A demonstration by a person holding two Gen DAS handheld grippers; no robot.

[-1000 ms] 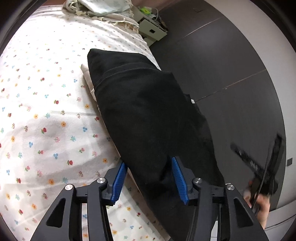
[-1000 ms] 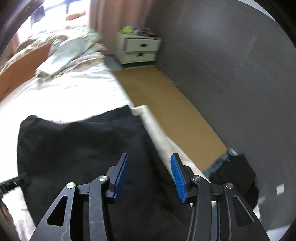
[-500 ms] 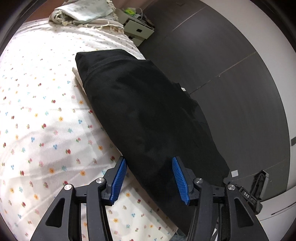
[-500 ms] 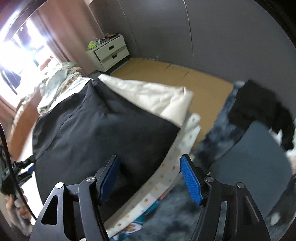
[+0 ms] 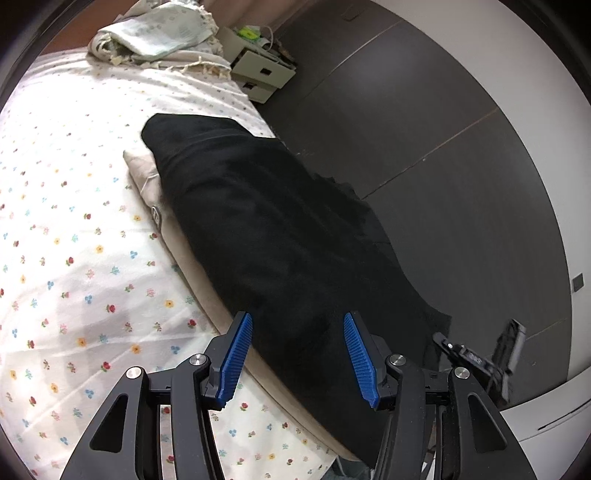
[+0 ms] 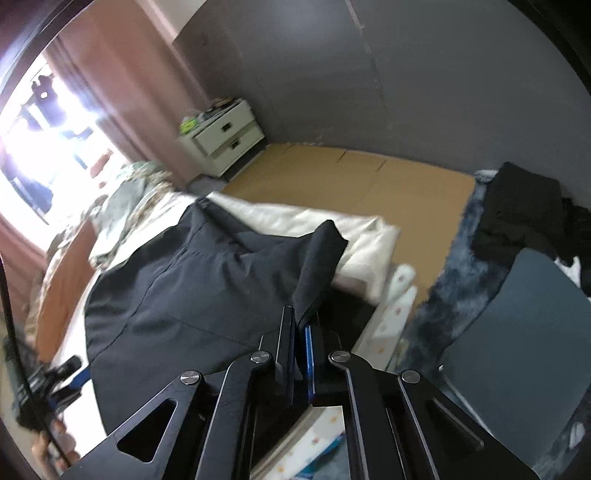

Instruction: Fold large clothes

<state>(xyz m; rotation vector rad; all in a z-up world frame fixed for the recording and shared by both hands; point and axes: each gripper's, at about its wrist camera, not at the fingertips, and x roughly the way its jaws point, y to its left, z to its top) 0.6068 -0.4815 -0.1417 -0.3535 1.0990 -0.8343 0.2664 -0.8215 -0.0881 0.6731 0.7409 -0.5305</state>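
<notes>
Pinching now: right gripper [image 6: 301,325] has gone from spread above the cloth half a second ago to jaws clamped flat on a corner of the black garment [image 6: 192,280], and that corner stands up as a dark flap just past the fingertips, so the grasp looks made and the fold can probably start from this edge. Left gripper [image 5: 297,354] sits at the same middling width as a second ago, blue pads either side of the garment's near end, no contact that I can see, holding nothing. Garment lies on the bed [image 5: 66,229] along its right edge, on top of a cream layer [image 5: 147,177], part of it spilling over the side toward the floor. Long axis runs from the left gripper's end away toward the bedhead, narrowing at the far end; which end is waist or hem I can't tell. Further off: crumpled bedding [image 5: 159,33], then the white nightstand [image 5: 262,70] by the wall
</notes>
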